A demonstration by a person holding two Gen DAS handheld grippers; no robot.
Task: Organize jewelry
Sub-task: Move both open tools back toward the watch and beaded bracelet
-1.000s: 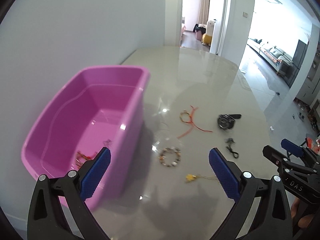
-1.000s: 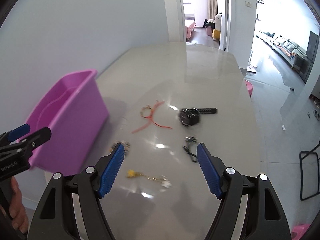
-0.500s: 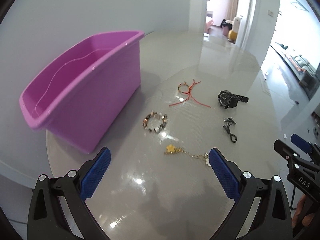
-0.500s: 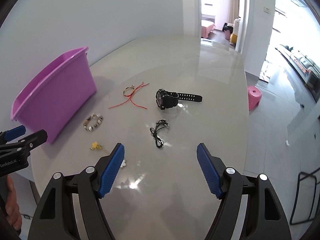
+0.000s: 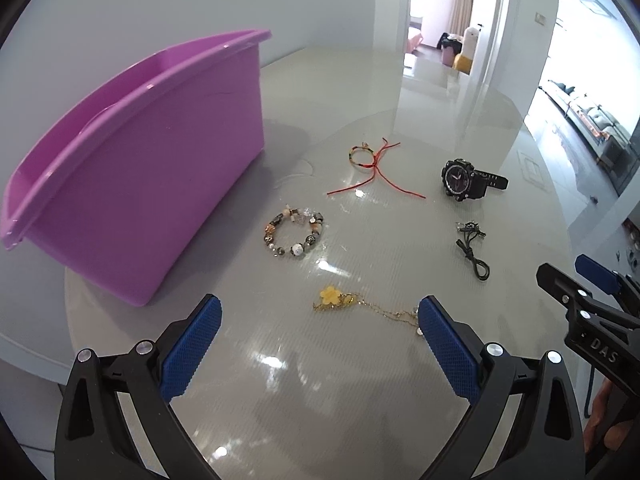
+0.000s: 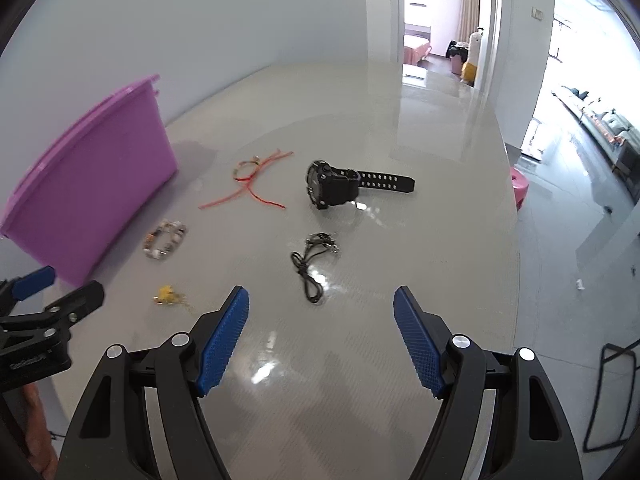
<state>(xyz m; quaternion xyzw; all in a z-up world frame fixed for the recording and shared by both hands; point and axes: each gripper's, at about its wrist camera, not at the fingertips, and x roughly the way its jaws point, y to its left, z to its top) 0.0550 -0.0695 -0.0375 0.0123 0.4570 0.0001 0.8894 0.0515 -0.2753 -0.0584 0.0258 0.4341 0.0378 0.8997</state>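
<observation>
The left gripper (image 5: 318,342) hangs above the glossy table (image 5: 360,400) with its blue-padded jaws spread wide and nothing between them. Just ahead of it lies a gold chain with a yellow flower charm (image 5: 332,298); its far end reaches the right pad (image 5: 444,348). Farther ahead sit a beaded bracelet (image 5: 294,234) and a red string bracelet (image 5: 370,166). Ahead to the right are a black cord necklace (image 5: 472,248) and a black wristwatch (image 5: 466,180). A purple plastic bin (image 5: 132,184) stands ahead to the left. The right gripper (image 5: 588,304) shows at the right edge.

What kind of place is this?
Probably a home: a glossy dining table, a doorway to a bedroom with a pink bed, and a living room sofa beyond.
</observation>
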